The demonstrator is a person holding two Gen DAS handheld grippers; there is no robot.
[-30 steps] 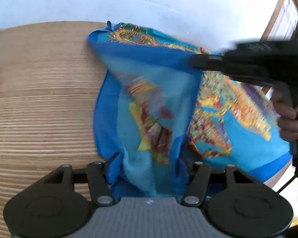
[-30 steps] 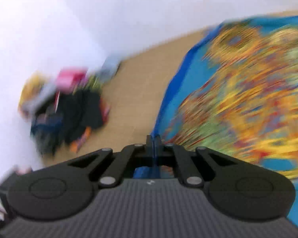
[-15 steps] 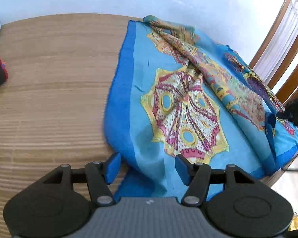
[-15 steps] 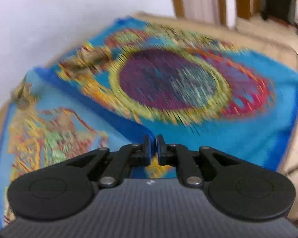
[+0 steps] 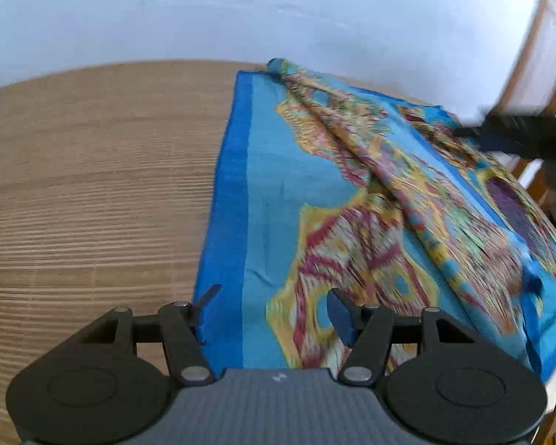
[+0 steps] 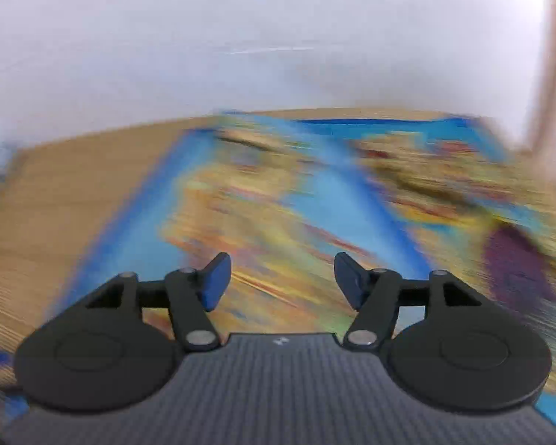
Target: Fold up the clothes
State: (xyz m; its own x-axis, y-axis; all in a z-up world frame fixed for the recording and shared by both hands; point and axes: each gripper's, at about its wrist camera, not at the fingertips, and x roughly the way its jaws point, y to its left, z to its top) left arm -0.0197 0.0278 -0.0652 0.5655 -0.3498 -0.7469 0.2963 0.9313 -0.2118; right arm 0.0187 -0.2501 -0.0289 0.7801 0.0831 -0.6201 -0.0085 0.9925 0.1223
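Left gripper [image 5: 272, 306] unclenched | right gripper [image 6: 281, 278] unclenched | scarf [image 5: 278, 193] mid-frame, ridged | risk: crease folded in

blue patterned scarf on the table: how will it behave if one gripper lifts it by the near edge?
The scarf will probably go limp and drape: it lies flat with a soft bunched ridge across it. It looks thin, so likely very light. It may slide on the wooden table rather than stay put. Both the left gripper and right gripper are open, clear of it.

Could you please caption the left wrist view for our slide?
Open left hand-held gripper above a blue patterned scarf spread on the wooden table.
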